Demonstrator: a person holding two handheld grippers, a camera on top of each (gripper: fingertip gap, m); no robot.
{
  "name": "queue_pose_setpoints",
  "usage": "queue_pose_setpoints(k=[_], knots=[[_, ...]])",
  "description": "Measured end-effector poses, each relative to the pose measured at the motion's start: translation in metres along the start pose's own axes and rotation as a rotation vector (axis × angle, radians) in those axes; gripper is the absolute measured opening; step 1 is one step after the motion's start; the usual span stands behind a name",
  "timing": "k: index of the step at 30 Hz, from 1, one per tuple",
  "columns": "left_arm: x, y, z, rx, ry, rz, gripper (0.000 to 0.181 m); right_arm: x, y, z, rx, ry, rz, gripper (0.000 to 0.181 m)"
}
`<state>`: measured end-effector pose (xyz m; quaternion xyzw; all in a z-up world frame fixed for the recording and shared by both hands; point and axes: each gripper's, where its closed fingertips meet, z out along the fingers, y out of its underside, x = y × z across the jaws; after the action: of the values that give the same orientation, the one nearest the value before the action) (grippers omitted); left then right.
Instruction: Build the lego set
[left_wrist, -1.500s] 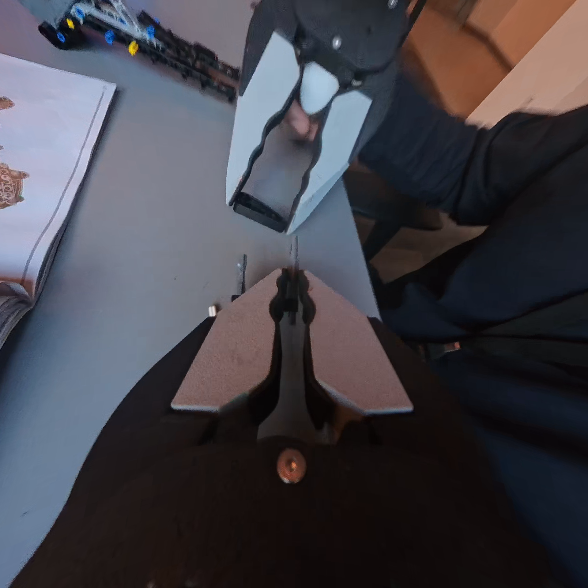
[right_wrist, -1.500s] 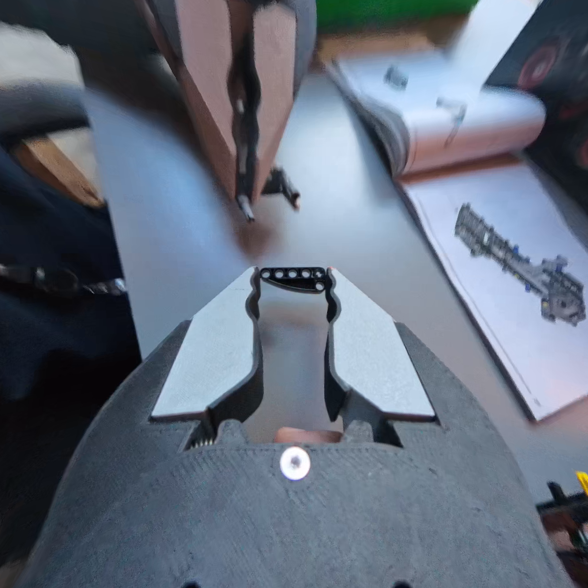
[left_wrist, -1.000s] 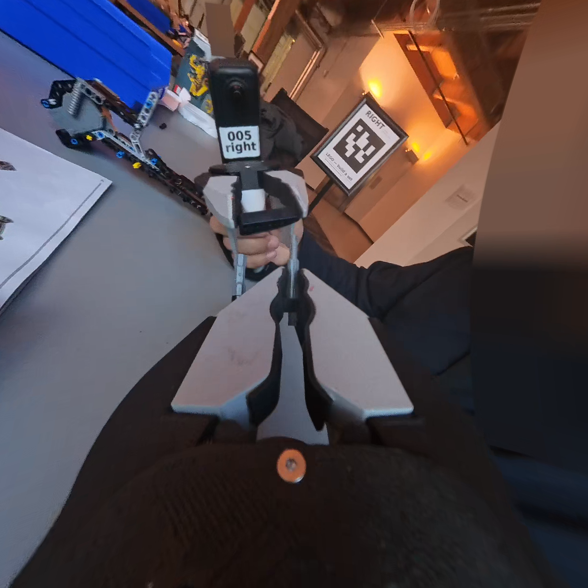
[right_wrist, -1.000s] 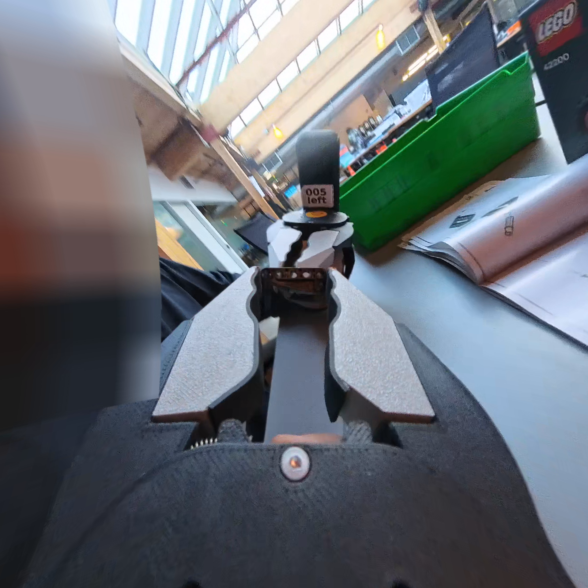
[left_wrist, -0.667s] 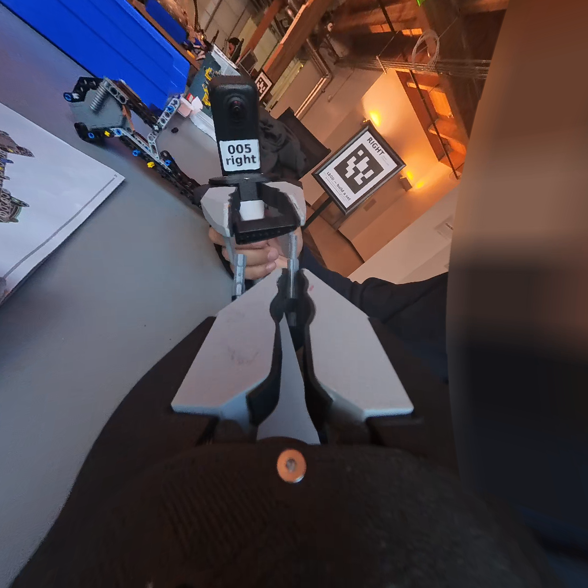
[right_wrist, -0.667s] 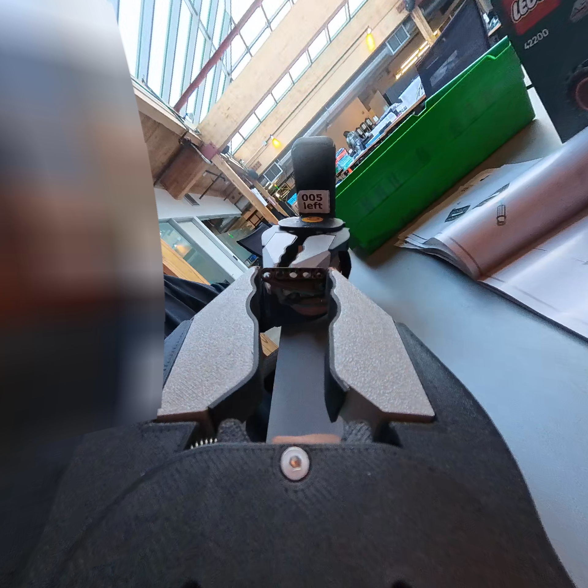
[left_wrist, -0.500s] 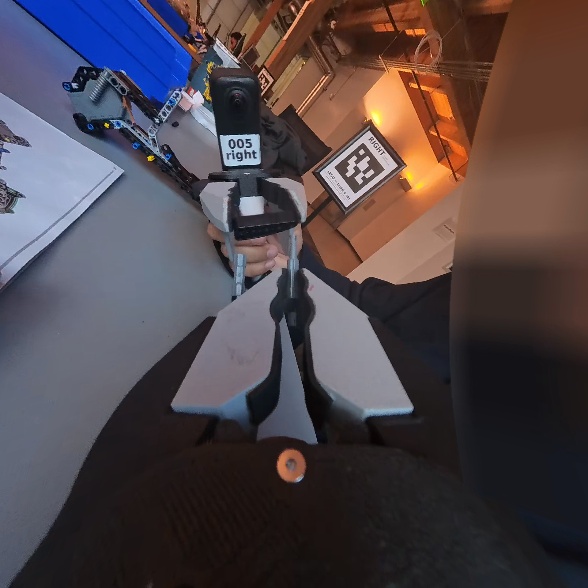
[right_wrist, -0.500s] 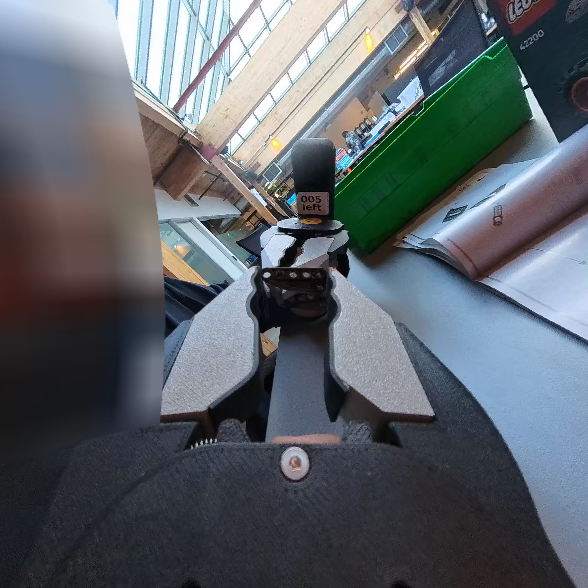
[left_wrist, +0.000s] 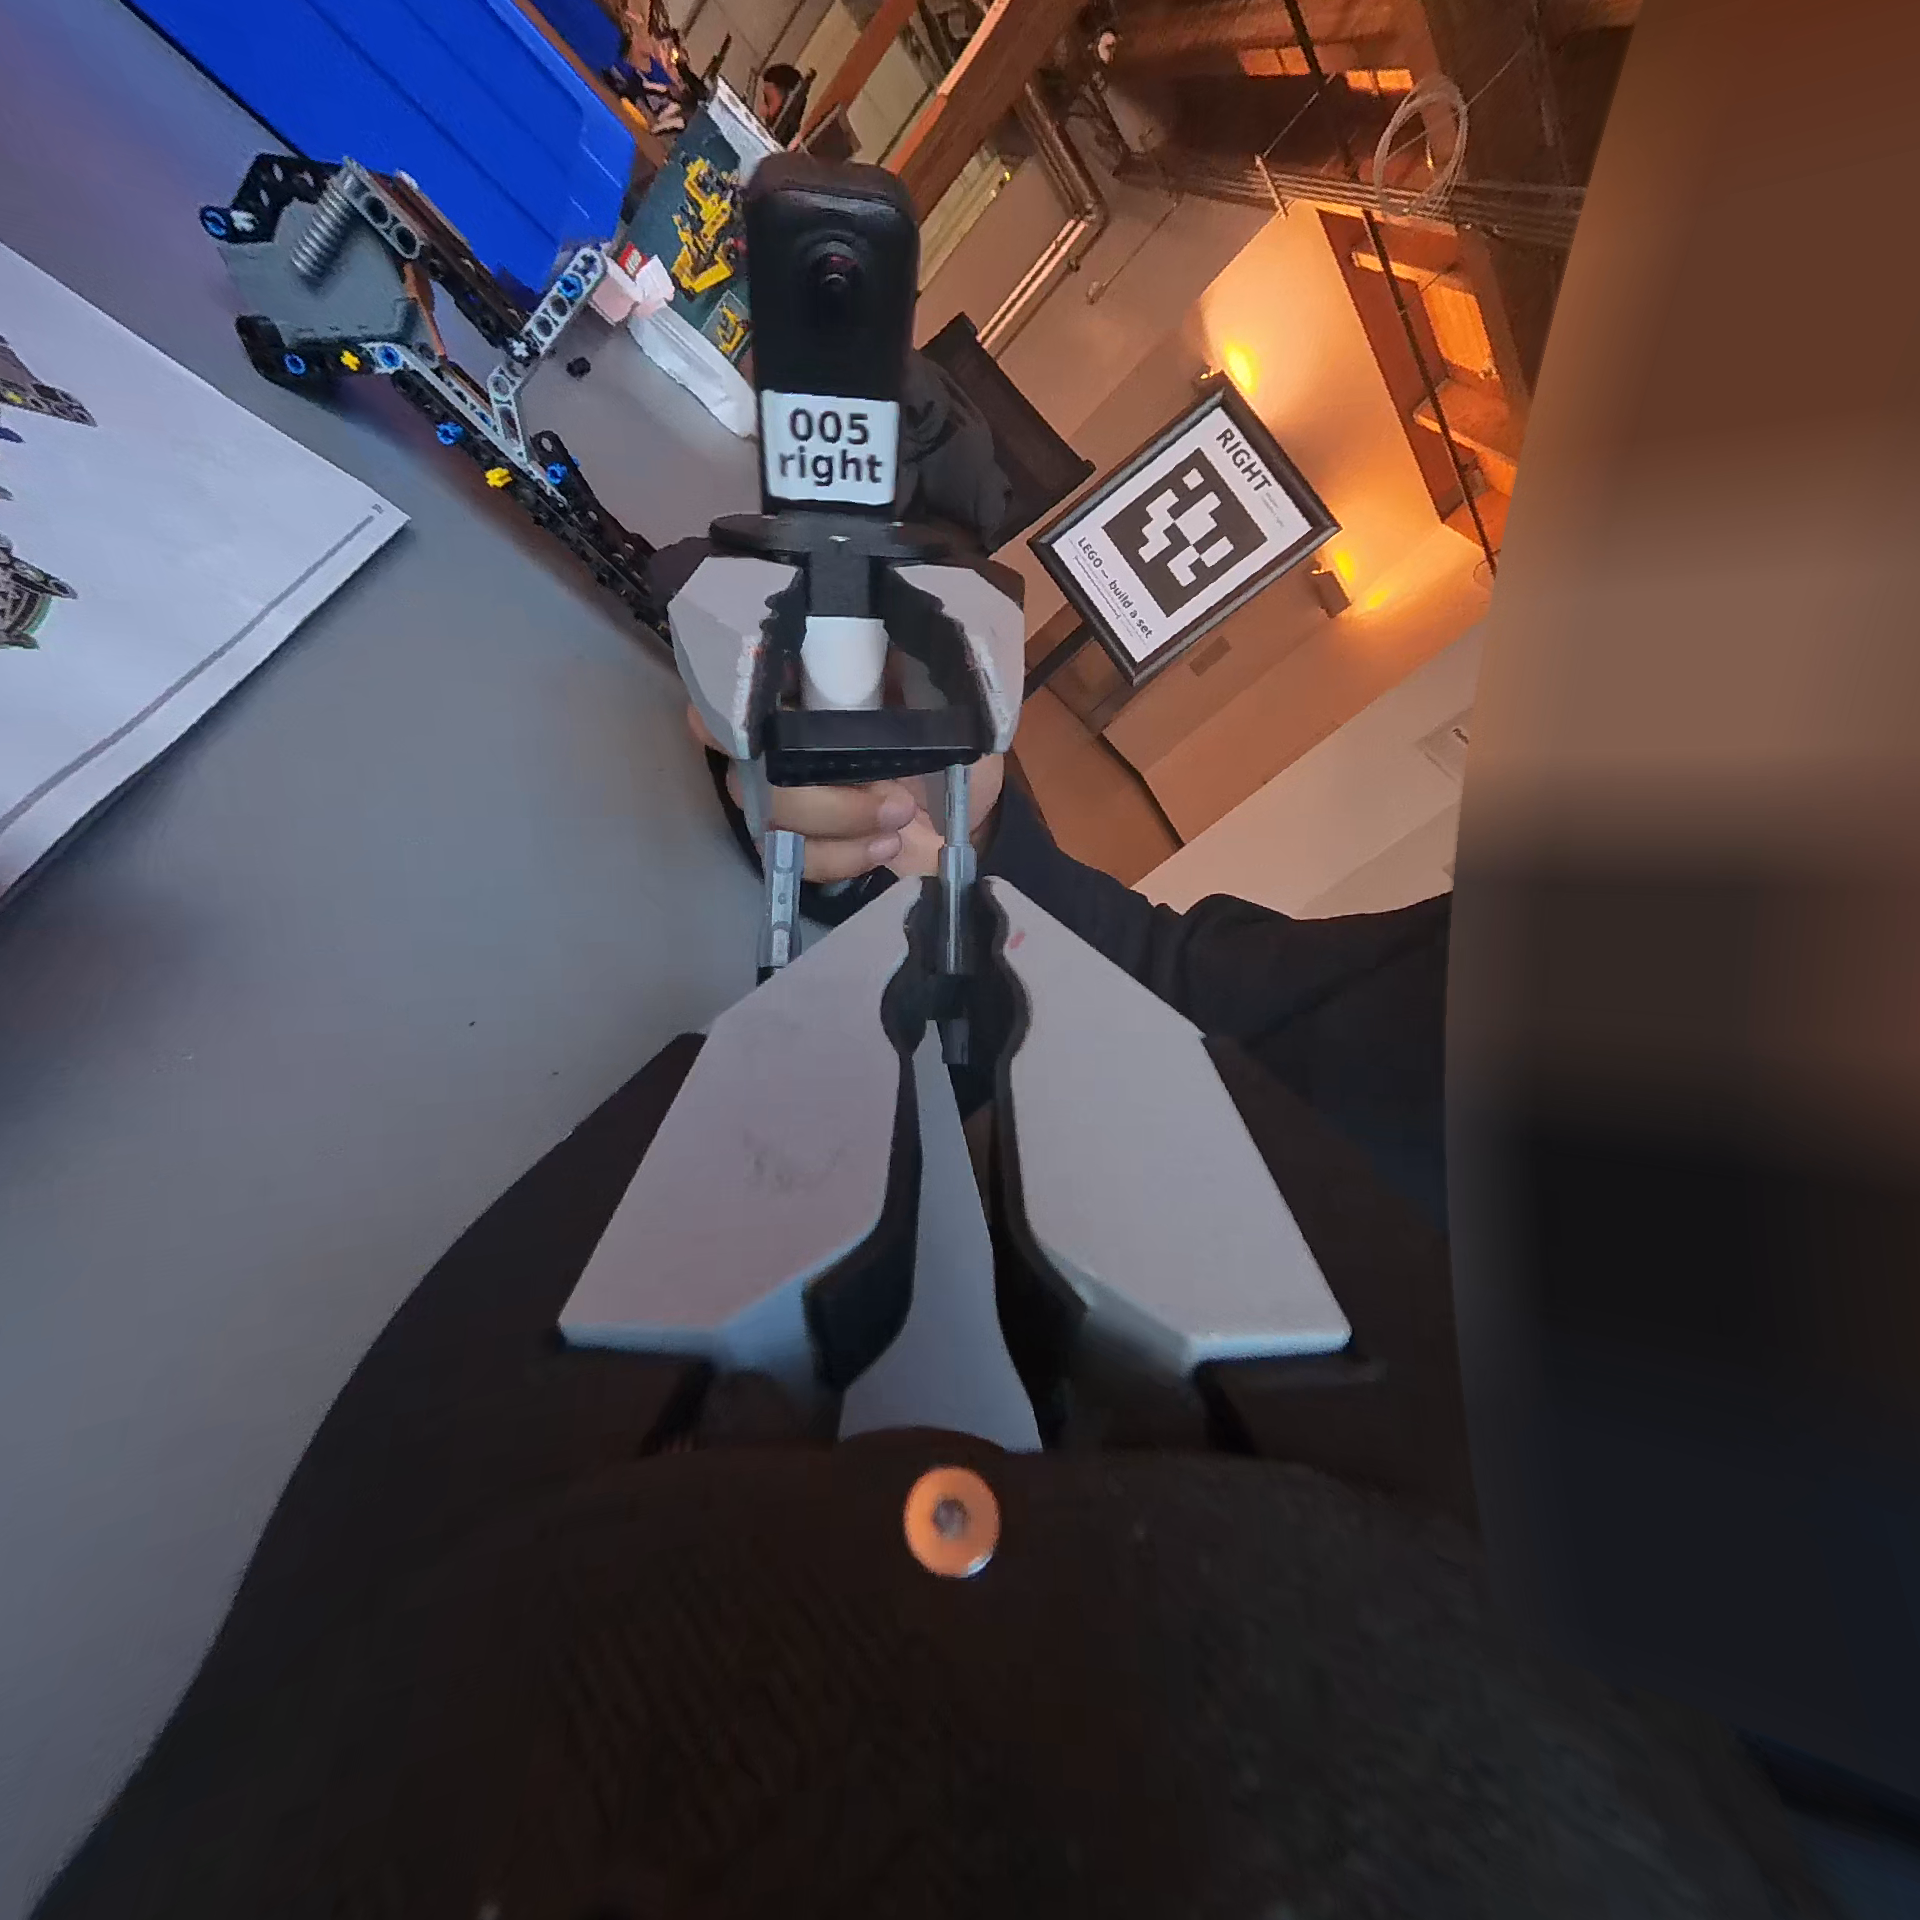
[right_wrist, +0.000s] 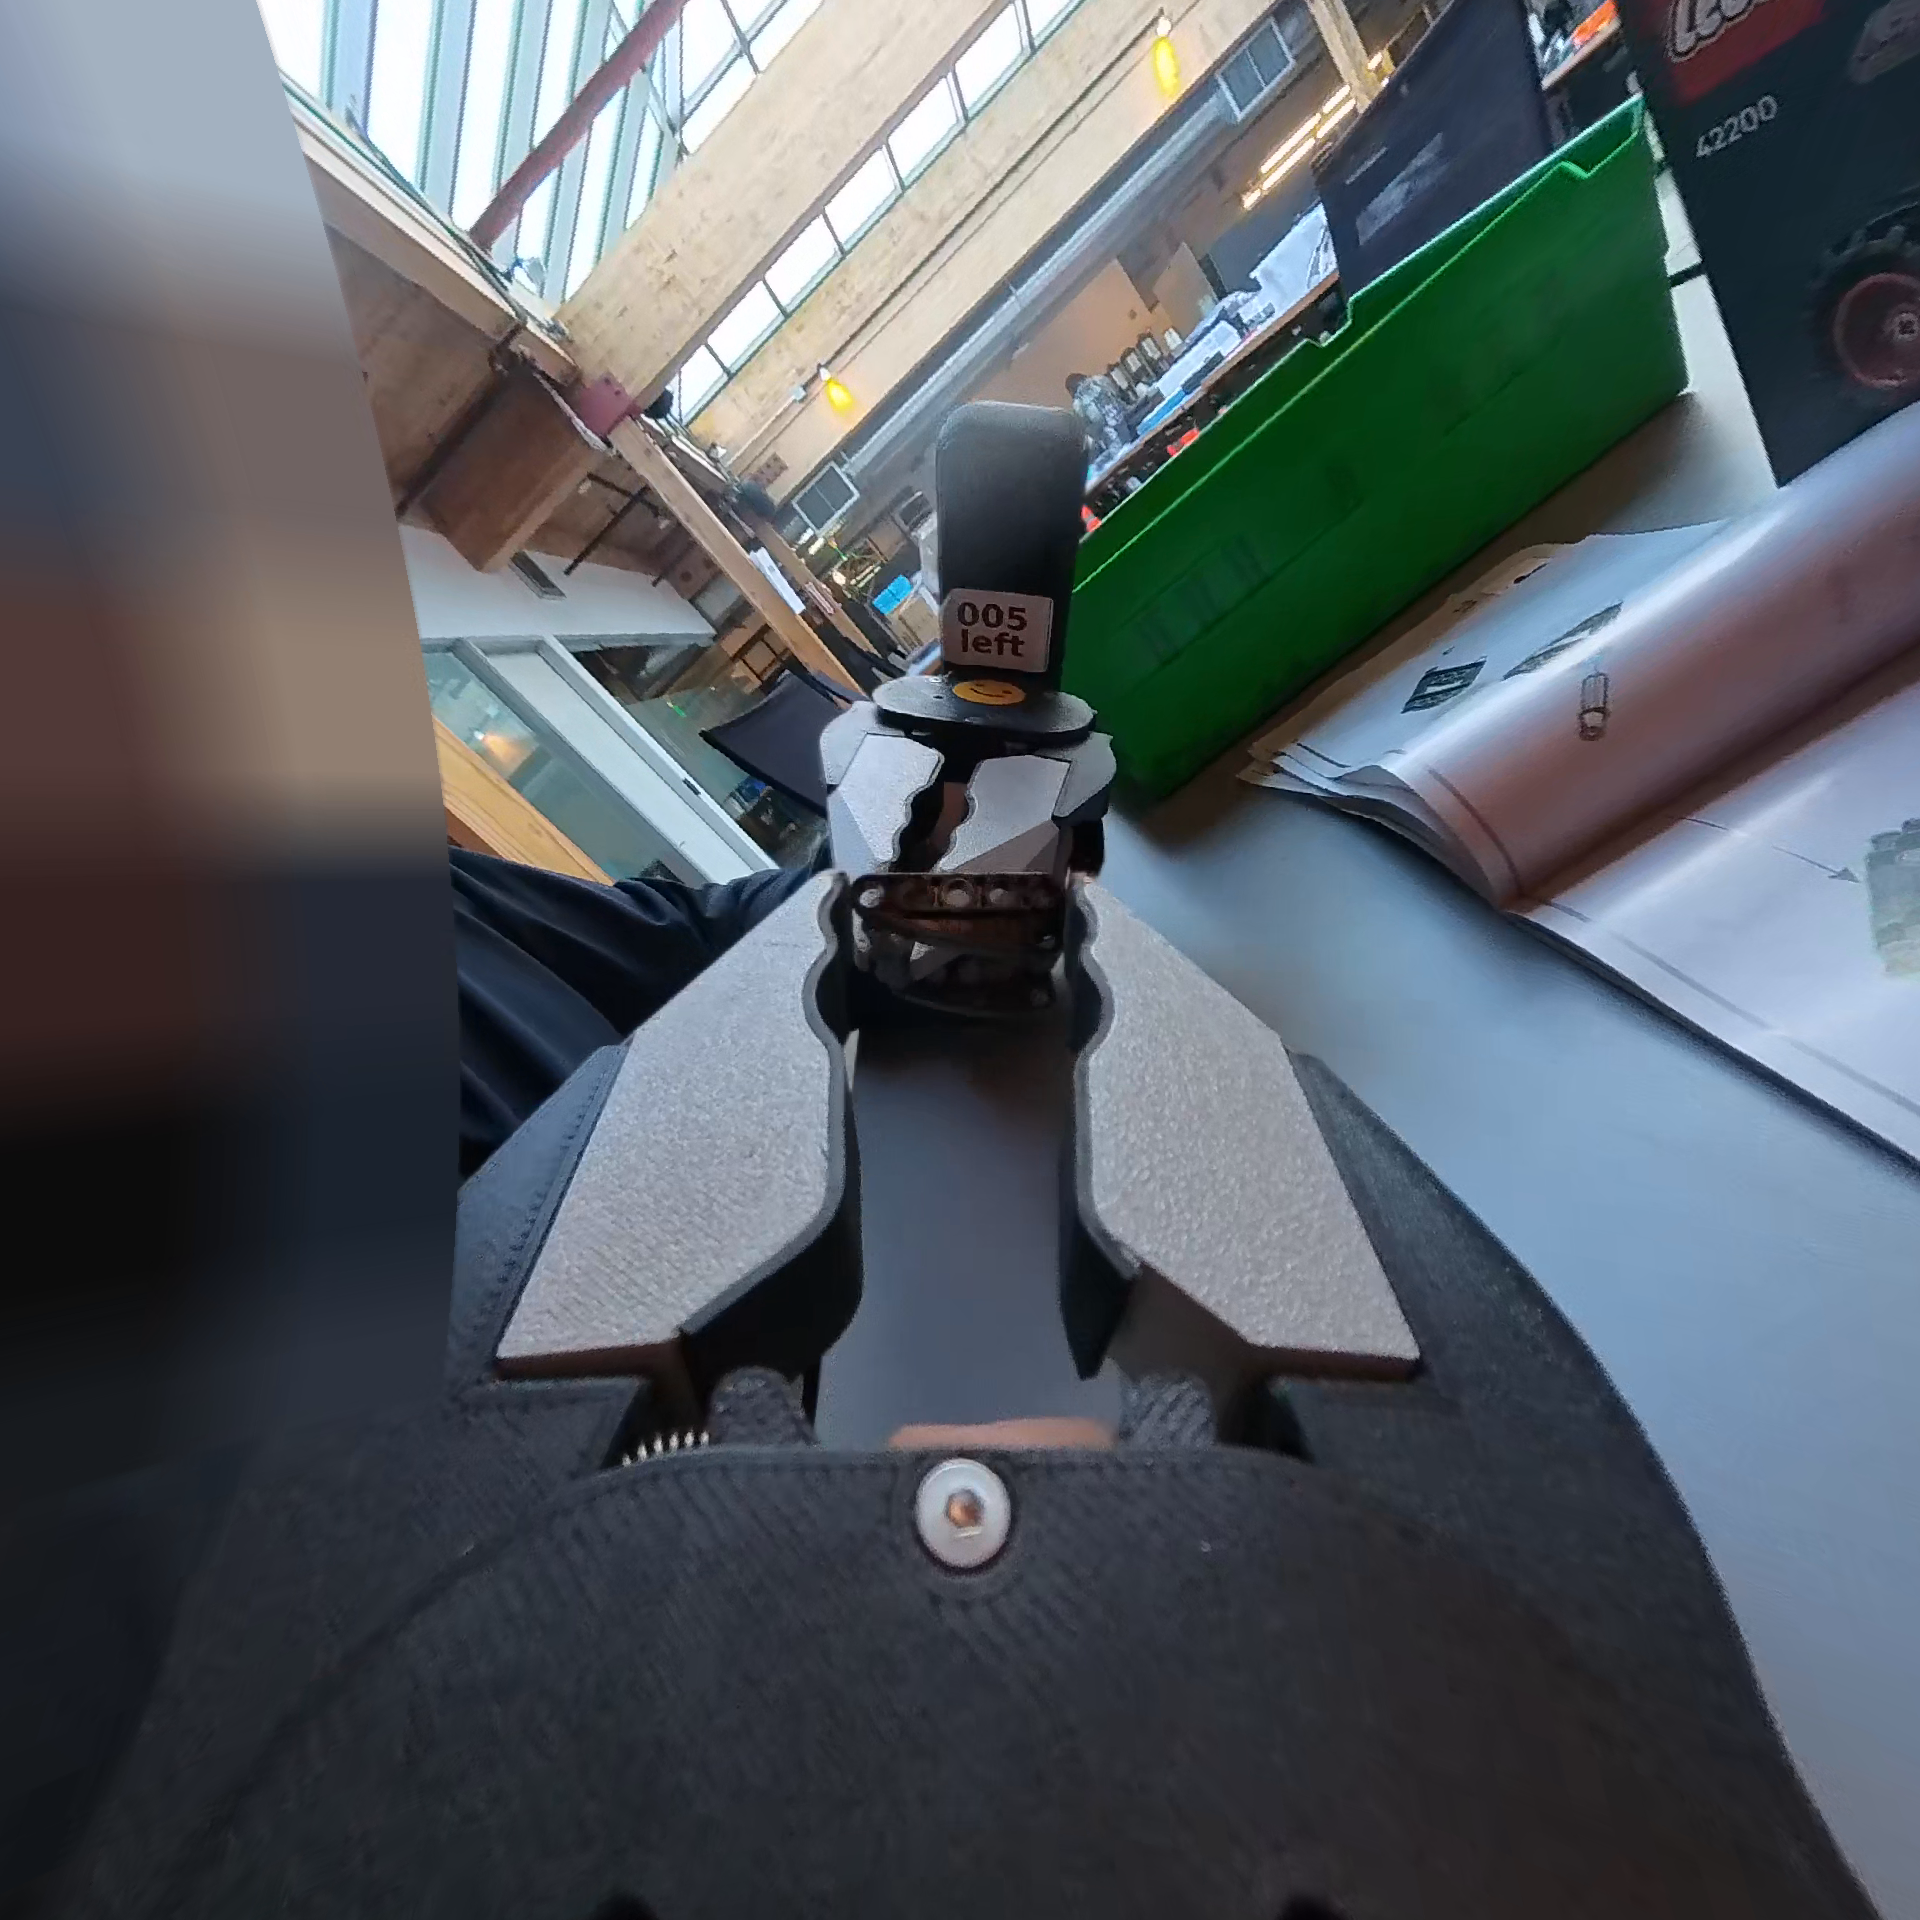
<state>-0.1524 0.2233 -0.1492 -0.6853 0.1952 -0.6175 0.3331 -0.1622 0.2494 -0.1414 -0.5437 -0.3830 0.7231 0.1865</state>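
Note:
My left gripper (left_wrist: 951, 940) is shut on a thin grey axle piece (left_wrist: 954, 862) that has a second grey rod (left_wrist: 779, 894) parallel to it on the left. My right gripper (left_wrist: 871, 727) faces it and is shut on a black beam with holes (left_wrist: 831, 764), held crosswise. Both rod tips reach the beam's underside; I cannot tell whether they are pushed in. In the right wrist view the black beam (right_wrist: 951, 891) spans my right gripper (right_wrist: 951, 909) at its tips, with the left gripper (right_wrist: 951, 831) right behind it. Both are held above the grey table (left_wrist: 364, 883).
An open instruction booklet (left_wrist: 156, 540) lies on the table and also shows in the right wrist view (right_wrist: 1662, 810). A partly built model (left_wrist: 353, 281) stands before a blue bin (left_wrist: 416, 104). A green bin (right_wrist: 1403, 520) and a black set box (right_wrist: 1787, 208) stand behind the booklet. My left and right fingertips are right by each other.
Both grippers tilted up from looking down at the table and now face each other. The black beam has come closer to the rod tips. Both grips are unchanged.

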Motion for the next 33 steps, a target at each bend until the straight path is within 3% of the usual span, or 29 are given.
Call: queue_pose_setpoints(k=[21, 33], knots=[[-0.002, -0.002, -0.001, 0.020, 0.002, -0.014, 0.003, 0.001, 0.000, -0.002, -0.008, 0.013, -0.014, 0.037], [-0.008, 0.005, 0.001, -0.011, -0.029, -0.013, 0.002, 0.007, 0.006, -0.003, -0.079, 0.101, -0.106, 0.037]])
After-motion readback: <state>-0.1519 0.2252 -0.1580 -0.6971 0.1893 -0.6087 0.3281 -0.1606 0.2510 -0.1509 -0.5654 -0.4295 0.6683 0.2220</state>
